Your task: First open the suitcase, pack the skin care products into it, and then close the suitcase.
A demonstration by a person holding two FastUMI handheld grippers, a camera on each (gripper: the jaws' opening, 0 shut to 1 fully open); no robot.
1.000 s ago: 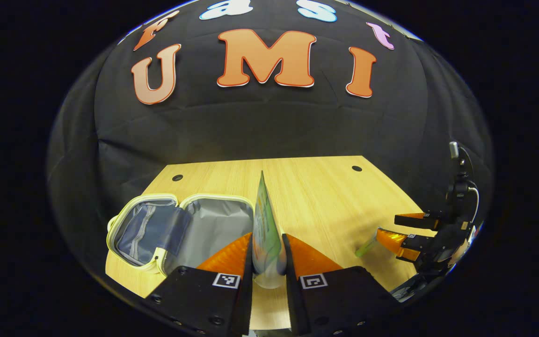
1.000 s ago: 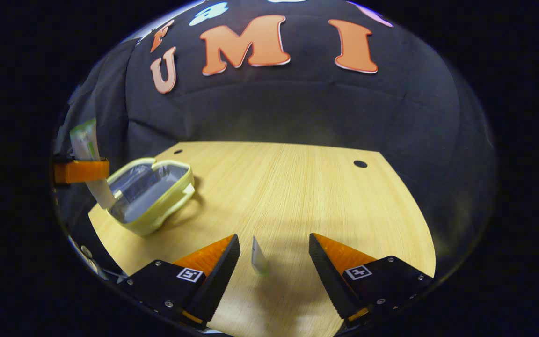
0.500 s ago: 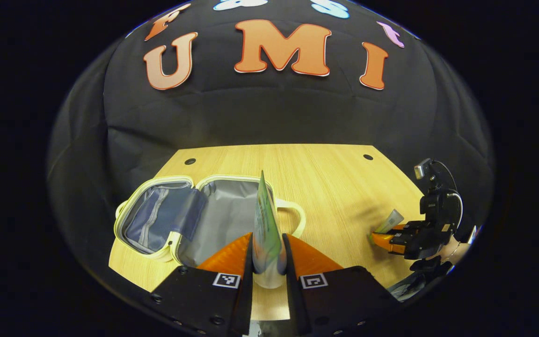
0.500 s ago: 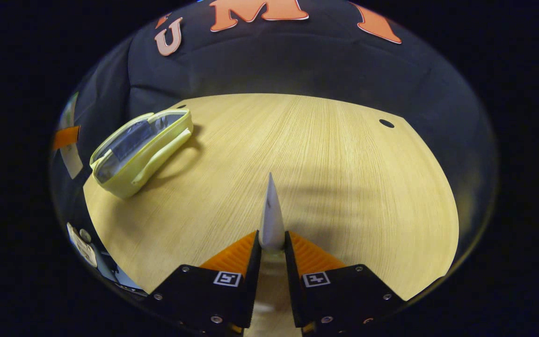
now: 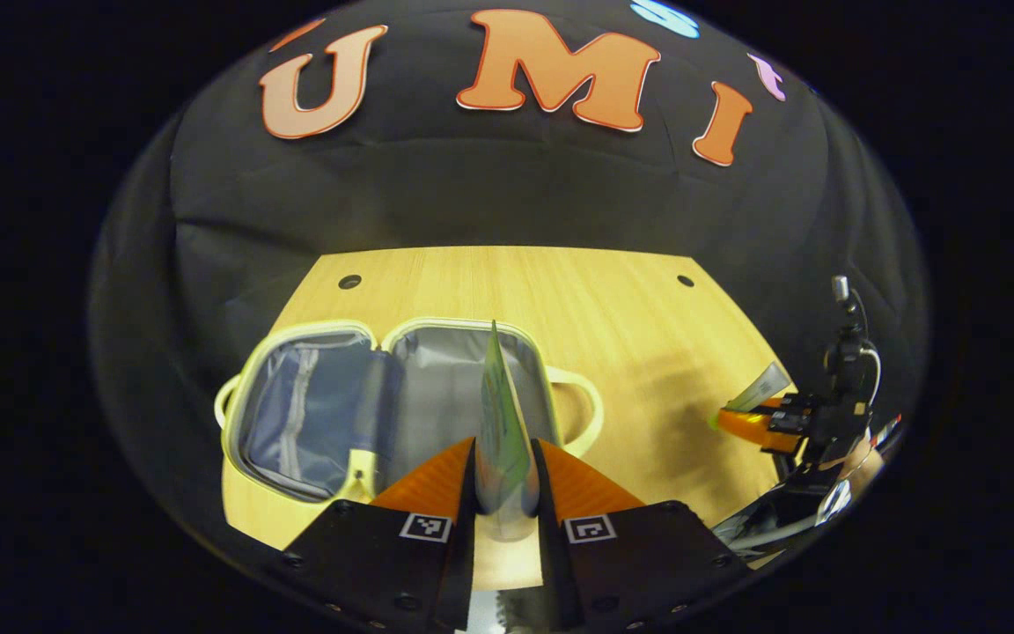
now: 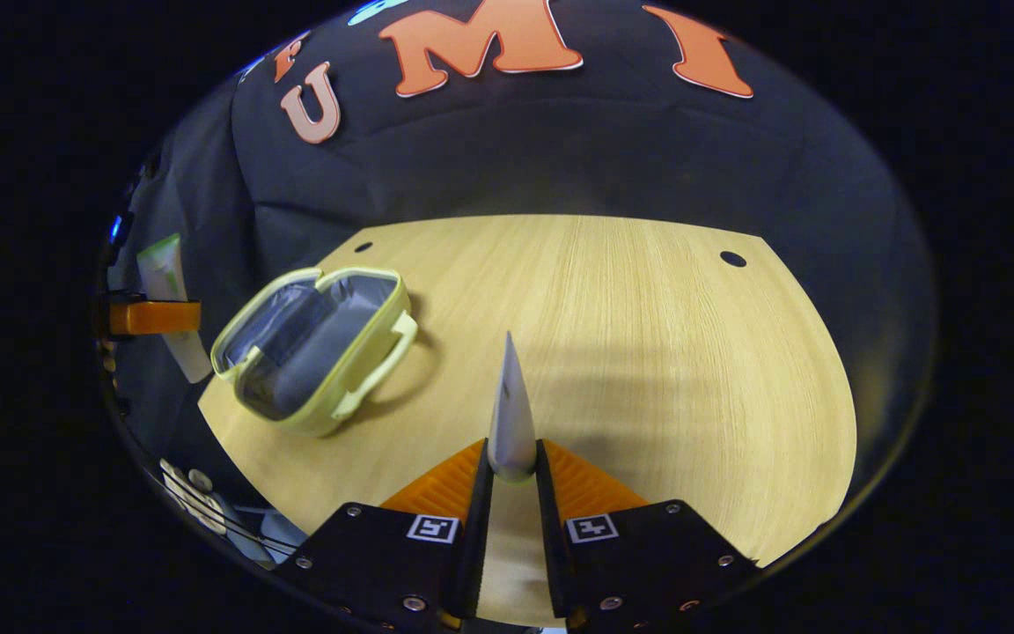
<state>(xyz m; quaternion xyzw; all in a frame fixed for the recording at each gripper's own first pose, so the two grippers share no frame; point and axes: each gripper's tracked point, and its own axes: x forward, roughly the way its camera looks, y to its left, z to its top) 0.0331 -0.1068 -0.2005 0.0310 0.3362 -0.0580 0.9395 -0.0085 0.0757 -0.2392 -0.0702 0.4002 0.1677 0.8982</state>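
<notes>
My left gripper (image 5: 504, 480) is clamped on a flat green-and-white skin care tube (image 5: 501, 423), both fingers pressing its sides, the crimped end pointing up and forward above the right half of the small pale-yellow suitcase (image 5: 401, 396). My right gripper (image 6: 511, 471) is closed on a slim pale-grey skin care tube (image 6: 511, 414), held edge-on with its narrow end up, above the light wooden table (image 6: 648, 352). The suitcase lies open and flat on the table's left side, its grey lining showing in both halves, a zip pocket in the left half and a pale handle on the right edge. In the left gripper view, my right gripper (image 5: 758, 418) hangs well to the right of the suitcase with its tube (image 5: 760, 387) sticking up.
</notes>
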